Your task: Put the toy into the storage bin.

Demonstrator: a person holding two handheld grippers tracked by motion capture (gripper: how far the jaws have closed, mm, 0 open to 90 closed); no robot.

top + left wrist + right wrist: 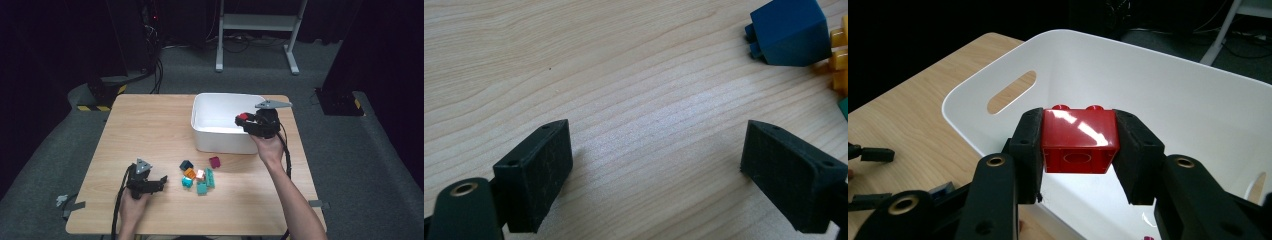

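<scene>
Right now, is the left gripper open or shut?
Open: the left gripper holds its jaws wide apart above bare table, nothing between them.

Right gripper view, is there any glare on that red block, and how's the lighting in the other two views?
Right gripper view: bright glare streaks across the red block held over the white bin. High view: table well lit, surroundings nearly black, one orange block blown out. Left gripper view: a soft sheen on the wood between the open jaws.

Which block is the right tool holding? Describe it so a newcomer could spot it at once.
Find the white bin at the table's far right. The right tool hangs over its near rim, clamping a red block. It is the lone block off the table; the rest lie clustered in front of the bin.
</scene>
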